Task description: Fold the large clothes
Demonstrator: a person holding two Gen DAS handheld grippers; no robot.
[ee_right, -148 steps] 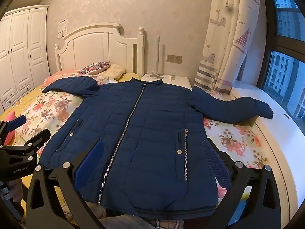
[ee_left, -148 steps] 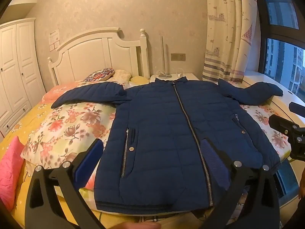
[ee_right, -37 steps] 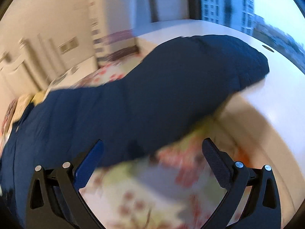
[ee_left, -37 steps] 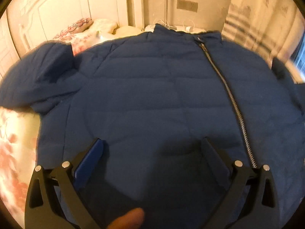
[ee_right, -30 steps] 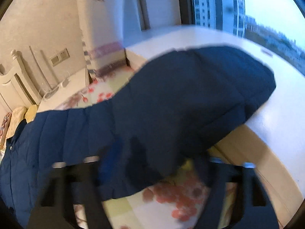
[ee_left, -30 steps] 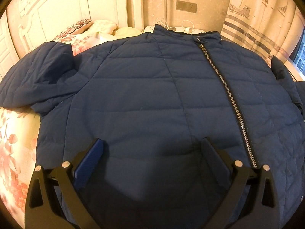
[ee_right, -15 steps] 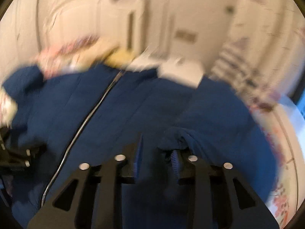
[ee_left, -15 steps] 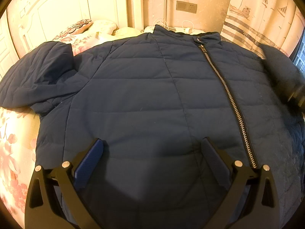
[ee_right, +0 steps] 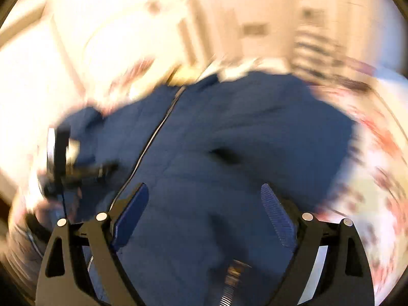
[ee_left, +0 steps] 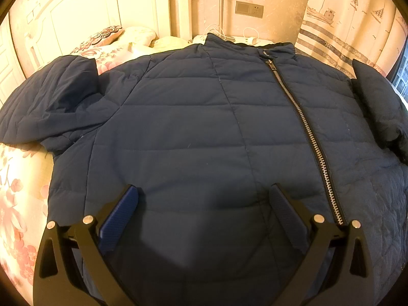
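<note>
A navy quilted jacket (ee_left: 193,132) lies face up on the bed, zipper (ee_left: 303,127) shut and running down its right half. Its left sleeve (ee_left: 48,102) spreads out to the left. Its right sleeve (ee_left: 377,107) lies folded in over the chest at the right edge. My left gripper (ee_left: 204,204) hovers open over the lower front, nothing between its fingers. In the blurred right wrist view the jacket (ee_right: 229,153) fills the middle. My right gripper (ee_right: 205,204) is above it, jaws opening, with no cloth between the pads. The left gripper (ee_right: 63,168) shows there at the left as a dark blur.
The jacket lies on a floral bedspread (ee_left: 17,193). A white headboard (ee_left: 107,7) and pillows (ee_left: 119,38) stand behind it. A nightstand (ee_left: 234,39) with cables sits beside a striped curtain (ee_left: 341,25) at the right.
My right gripper shut on the right sleeve's end by the windowsill, swung it left over the jacket's chest, and has now let it go. The left gripper has not moved.
</note>
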